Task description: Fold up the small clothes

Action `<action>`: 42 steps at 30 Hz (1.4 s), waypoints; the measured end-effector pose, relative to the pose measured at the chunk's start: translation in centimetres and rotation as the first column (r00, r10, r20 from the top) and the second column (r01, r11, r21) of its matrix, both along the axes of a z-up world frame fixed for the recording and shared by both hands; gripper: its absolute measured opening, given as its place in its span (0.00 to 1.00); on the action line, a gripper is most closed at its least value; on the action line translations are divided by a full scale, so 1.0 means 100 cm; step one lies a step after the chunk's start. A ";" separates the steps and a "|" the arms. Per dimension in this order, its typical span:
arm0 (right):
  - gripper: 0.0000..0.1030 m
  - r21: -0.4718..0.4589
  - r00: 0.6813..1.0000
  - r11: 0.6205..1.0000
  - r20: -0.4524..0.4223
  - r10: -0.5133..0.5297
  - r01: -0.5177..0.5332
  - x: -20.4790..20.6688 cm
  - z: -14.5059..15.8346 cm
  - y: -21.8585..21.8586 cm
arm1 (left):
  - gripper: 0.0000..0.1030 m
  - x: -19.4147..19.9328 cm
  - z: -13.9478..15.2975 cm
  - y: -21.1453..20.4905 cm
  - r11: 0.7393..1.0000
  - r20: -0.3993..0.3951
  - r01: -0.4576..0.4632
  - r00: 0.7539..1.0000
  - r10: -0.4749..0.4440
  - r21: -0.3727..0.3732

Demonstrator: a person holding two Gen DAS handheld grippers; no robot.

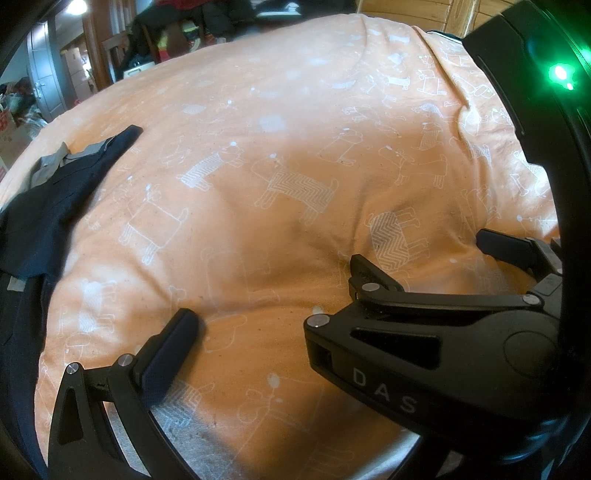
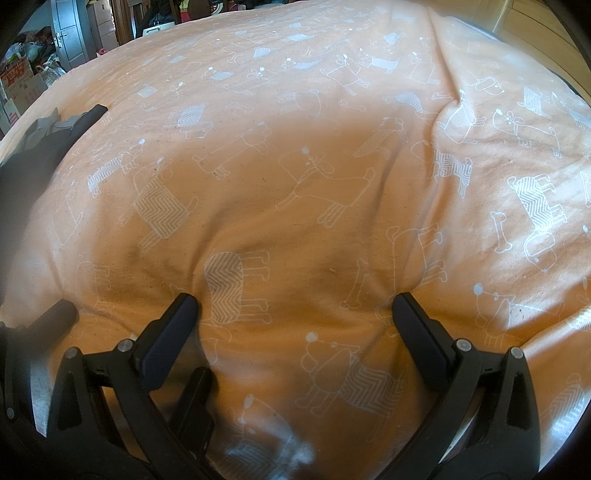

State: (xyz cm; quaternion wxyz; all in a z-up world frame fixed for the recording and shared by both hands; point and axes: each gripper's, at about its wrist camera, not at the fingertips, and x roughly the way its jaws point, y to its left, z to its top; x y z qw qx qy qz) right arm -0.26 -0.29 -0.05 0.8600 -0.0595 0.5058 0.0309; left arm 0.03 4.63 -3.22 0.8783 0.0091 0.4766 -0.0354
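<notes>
The right gripper [image 2: 295, 306] has its two black fingers spread wide, holding nothing, and the tips press down on the orange blanket [image 2: 314, 129] with white dog pictures. In the left wrist view, the left gripper [image 1: 273, 306] is wide open and empty too, with the other tongs crossing in at 4 o'clock. The small dark clothes [image 1: 48, 206] lie on the blanket at 9 o'clock, well apart from both tongs.

I am operating in a home bedroom: orange dog-print cotton bedsheet [image 2: 295, 110], grey panelled door [image 2: 70, 33] beyond it.
</notes>
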 end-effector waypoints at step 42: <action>1.00 0.001 1.000 1.000 -0.011 -0.001 0.001 0.000 0.000 0.000 | 1.00 0.000 0.000 0.000 1.000 -0.008 0.000 1.000 0.000 -0.004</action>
